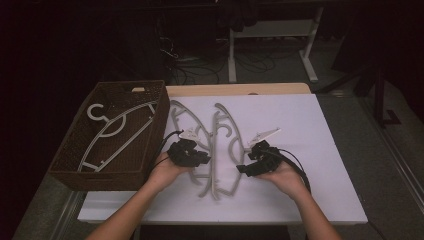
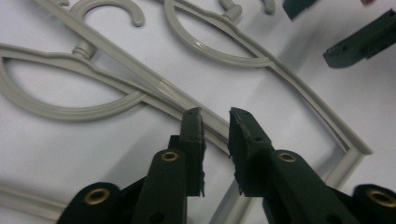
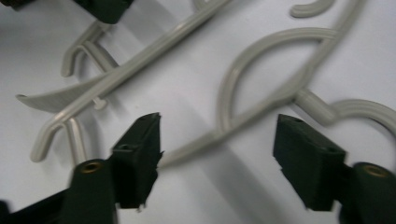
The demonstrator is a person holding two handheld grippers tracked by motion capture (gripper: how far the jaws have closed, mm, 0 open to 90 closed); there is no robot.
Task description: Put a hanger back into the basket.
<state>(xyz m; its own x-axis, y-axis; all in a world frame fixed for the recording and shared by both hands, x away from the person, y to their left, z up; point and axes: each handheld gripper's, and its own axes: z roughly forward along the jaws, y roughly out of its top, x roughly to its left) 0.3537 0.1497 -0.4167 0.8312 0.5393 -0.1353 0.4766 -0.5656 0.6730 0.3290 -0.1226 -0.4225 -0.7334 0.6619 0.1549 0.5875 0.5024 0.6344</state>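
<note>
Over at the left edge of the table sits a dark woven basket, and inside it lies one pale grey hanger, its hook toward the far left corner and its bar slanting along the floor of the basket. Just right of the basket, two more grey hangers lie flat on the white tabletop, side by side and partly overlapping, their hooks near the middle between the two hands. They are thin moulded plastic with curved shoulders, a straight lower bar and small notched ends.

The left gripper hovers low over one hanger's bar with its jaws a narrow gap apart, nothing pinched between them. The right gripper stands with its jaws wide, a hanger's curved arm lying on the table between them, untouched.
</note>
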